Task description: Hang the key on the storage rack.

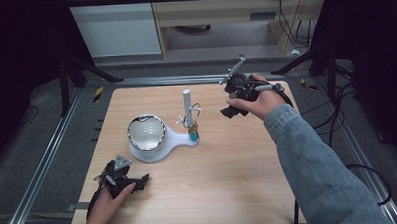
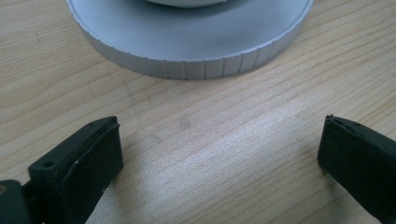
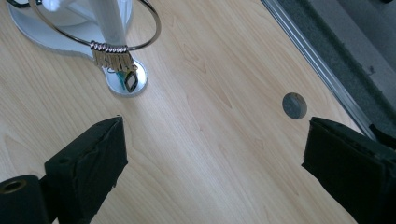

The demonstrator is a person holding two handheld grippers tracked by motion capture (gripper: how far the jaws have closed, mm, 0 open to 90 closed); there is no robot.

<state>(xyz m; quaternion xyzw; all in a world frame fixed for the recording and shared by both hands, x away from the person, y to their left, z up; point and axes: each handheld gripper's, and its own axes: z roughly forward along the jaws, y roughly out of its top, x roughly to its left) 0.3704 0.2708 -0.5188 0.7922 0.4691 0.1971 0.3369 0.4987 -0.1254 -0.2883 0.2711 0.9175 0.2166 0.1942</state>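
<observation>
A white stand (image 1: pixel 160 143) sits mid-table with a shiny round bowl (image 1: pixel 146 131) on its wide end and an upright white post (image 1: pixel 187 105) on its narrow end. A metal key ring (image 1: pixel 192 113) with several keys (image 3: pixel 114 58) hangs around the post (image 3: pixel 109 21). My left gripper (image 1: pixel 141 183) rests open near the table's front left; the stand's ribbed rim (image 2: pixel 196 65) lies just ahead of its jaws. My right gripper (image 1: pixel 228 112) is held open above the table at the back right, to the right of the post, with nothing between its jaws.
The wooden table (image 1: pixel 213 161) is bordered by metal rails (image 1: pixel 38 167). A small grey round plug (image 3: pixel 294 105) is set into the tabletop near the edge rail (image 3: pixel 317 70). Cables (image 1: pixel 336 112) lie on the floor at the right.
</observation>
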